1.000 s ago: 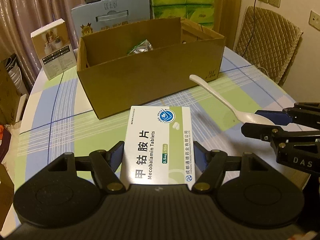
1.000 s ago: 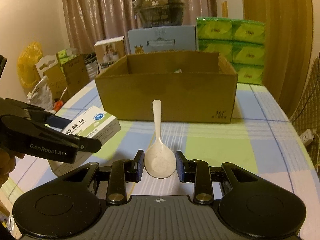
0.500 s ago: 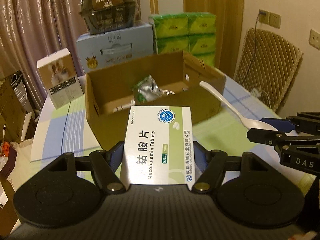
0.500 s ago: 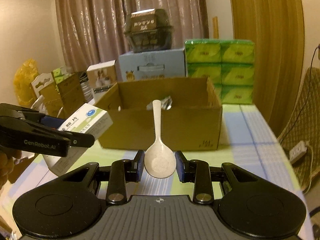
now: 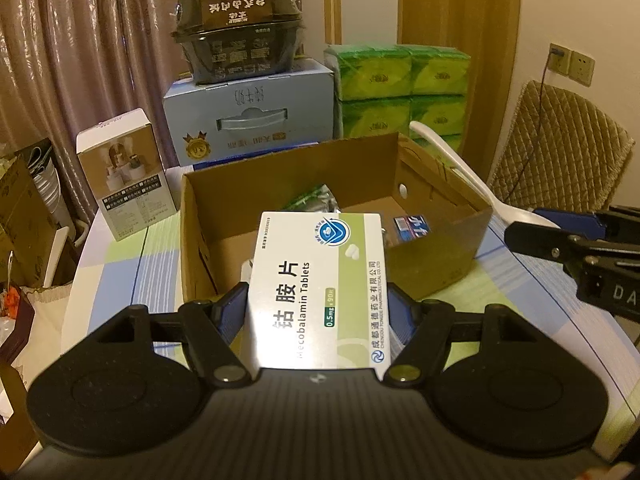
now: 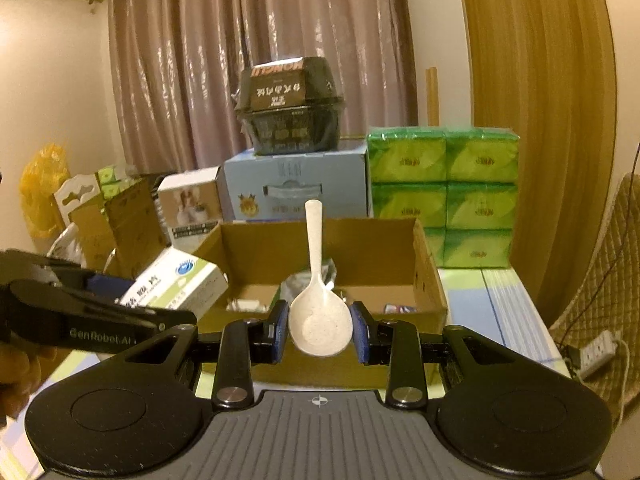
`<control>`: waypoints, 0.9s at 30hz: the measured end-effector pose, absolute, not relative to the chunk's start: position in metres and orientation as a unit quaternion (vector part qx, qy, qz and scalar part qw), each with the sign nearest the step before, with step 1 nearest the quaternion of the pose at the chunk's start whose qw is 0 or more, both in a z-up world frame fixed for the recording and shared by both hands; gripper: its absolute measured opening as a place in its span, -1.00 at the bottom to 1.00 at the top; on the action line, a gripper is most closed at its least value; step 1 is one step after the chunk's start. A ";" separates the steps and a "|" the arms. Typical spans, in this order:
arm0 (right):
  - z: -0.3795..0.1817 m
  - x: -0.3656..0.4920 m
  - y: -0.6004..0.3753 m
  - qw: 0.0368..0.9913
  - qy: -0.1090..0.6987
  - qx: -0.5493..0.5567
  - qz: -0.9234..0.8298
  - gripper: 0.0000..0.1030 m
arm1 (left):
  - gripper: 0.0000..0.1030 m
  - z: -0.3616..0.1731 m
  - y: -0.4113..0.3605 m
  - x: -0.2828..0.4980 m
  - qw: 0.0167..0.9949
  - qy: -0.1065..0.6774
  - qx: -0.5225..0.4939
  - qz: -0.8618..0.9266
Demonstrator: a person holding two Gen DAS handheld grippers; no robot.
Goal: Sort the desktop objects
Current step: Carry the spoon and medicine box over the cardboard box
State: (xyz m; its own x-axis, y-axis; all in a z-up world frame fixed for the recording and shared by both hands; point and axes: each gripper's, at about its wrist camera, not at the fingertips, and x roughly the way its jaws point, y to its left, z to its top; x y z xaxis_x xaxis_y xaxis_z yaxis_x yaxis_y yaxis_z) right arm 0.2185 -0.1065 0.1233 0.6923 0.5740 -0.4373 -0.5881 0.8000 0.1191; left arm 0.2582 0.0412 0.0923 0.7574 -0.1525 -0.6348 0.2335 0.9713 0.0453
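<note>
The Mecobalamin tablet box (image 5: 316, 292) is clamped flat between the blue pads of the left gripper (image 5: 316, 312), held above the near wall of the open cardboard box (image 5: 436, 264); its long axis runs toward twelve o'clock, its near end cut off by the gripper body. The white plastic spoon (image 6: 320, 316) is pinched by its bowl in the closed jaws of the right gripper (image 6: 320, 330), its handle pointing to twelve o'clock over the cardboard box. Inside that box a silver-green foil pack (image 5: 316, 200) and a small blue-labelled item (image 5: 412, 228) are partly hidden and hard to read. At eleven o'clock behind stands a pale blue carton (image 5: 252, 116) with a black food tub (image 5: 240, 28) on top; green tissue packs (image 5: 396, 92) stand at one o'clock.
</note>
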 end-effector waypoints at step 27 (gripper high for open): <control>0.094 0.325 -0.033 0.926 0.231 -0.020 0.298 -0.42 | 0.30 0.086 0.082 0.381 0.942 0.327 0.037 -0.064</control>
